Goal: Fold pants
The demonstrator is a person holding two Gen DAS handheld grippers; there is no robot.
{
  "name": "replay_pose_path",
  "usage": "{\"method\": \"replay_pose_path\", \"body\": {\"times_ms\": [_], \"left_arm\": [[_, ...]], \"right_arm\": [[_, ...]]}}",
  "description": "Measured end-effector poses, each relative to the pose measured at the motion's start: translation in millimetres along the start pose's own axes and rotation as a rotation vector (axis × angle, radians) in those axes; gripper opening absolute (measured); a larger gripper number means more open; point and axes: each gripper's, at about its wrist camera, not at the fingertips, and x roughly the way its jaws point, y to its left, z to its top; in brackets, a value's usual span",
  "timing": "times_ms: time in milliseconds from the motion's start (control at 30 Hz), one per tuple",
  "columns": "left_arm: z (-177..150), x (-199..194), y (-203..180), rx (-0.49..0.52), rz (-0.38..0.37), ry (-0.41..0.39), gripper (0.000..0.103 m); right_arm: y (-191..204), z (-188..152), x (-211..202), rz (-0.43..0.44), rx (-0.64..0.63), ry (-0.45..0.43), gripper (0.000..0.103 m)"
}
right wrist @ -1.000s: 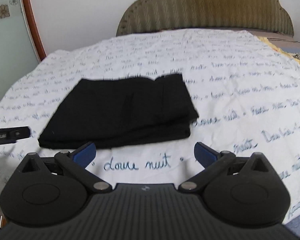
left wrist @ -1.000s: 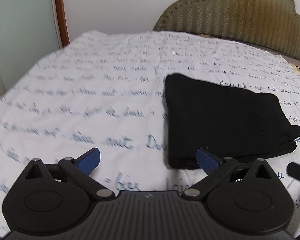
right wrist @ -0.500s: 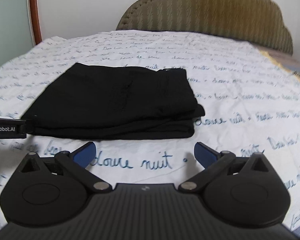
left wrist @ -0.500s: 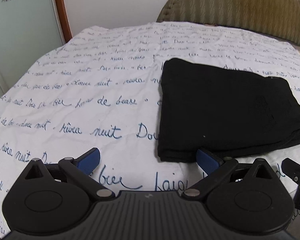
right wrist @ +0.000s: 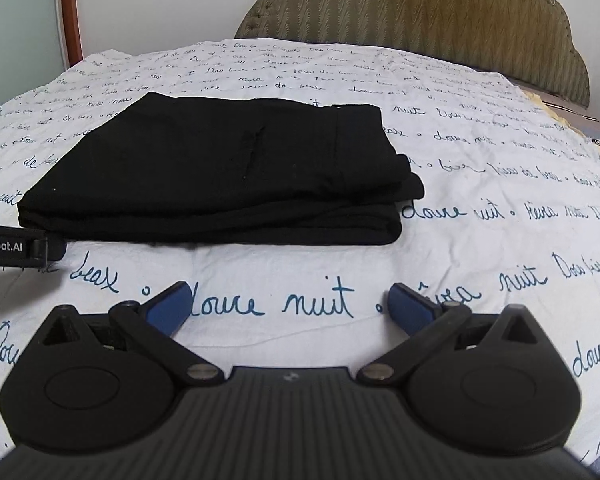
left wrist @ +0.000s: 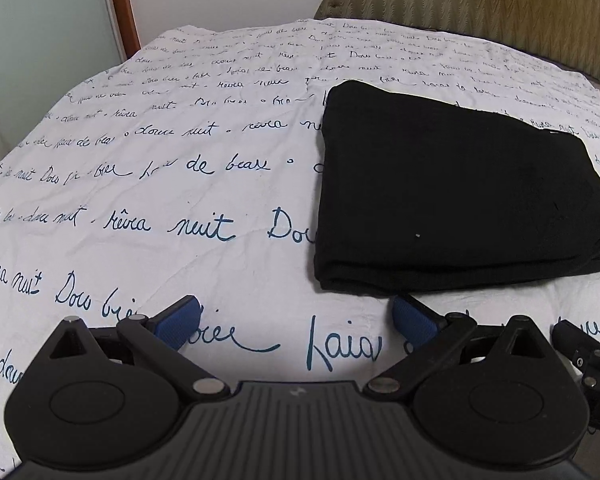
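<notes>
Two claws, both spread wide and empty: left claw (left wrist: 296, 320) sits low with its right blue pad just short of the near-left corner of the black folded fabric pants (left wrist: 452, 196); right claw (right wrist: 284, 306) hovers nearer, clear of the stack. Pants lie as a layered rectangle on the white bedsheet with blue script (right wrist: 500, 184), below the olive padded headboard (right wrist: 440, 28). Fold looks finished. Risks, judged: a pad snagging the loose layered edge and dragging layers askew; the uneven right end slumping if nudged.
</notes>
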Motion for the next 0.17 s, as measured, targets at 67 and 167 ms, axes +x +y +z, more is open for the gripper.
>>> {"method": "replay_pose_path", "body": {"times_ms": [67,167], "left_arm": [[-0.6,-0.7,-1.5,0.003,0.004,-0.002,0.103],[-0.6,0.1,-1.9,0.007,0.005,0.0,0.103]], "right_arm": [[-0.6,0.1,0.3,0.003,0.001,0.001,0.103],[-2.0,-0.1,1.4,0.008,0.002,0.002,0.103]]}}
